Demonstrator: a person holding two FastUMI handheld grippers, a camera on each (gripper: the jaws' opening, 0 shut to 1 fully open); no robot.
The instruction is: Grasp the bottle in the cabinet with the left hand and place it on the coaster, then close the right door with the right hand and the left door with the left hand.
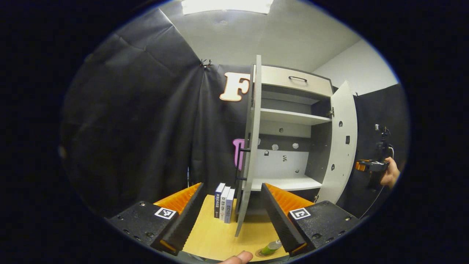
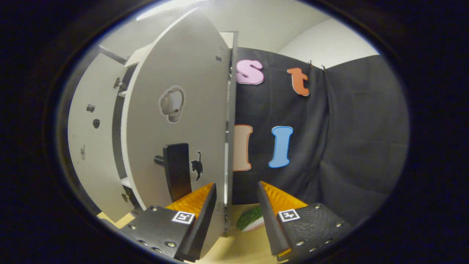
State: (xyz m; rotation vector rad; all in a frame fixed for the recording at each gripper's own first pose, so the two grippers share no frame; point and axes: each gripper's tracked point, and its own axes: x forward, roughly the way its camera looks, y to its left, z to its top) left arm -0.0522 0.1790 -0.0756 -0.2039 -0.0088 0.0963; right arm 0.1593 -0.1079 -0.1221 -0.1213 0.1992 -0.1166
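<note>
The white cabinet (image 1: 293,117) stands with both doors swung out. Its left door (image 1: 251,146) faces me edge-on, just beyond my open left gripper (image 1: 234,216). The right door (image 1: 342,146) hangs wide. A green bottle (image 1: 272,247) rests on a round coaster (image 1: 261,253) on the wooden table, partly hidden behind one finger. In the right gripper view, the right door (image 2: 176,110) is very close, with its black handle (image 2: 177,176) by the near finger. The door's free edge (image 2: 228,146) runs down between the fingers of my open right gripper (image 2: 236,216).
Three books (image 1: 224,203) stand on the wooden table (image 1: 212,234) left of the cabinet. A hand (image 1: 390,176) holds the other gripper (image 1: 368,165) past the right door. A green striped object (image 2: 251,219) lies on the table behind the door edge. A fingertip (image 1: 238,258) shows at the bottom.
</note>
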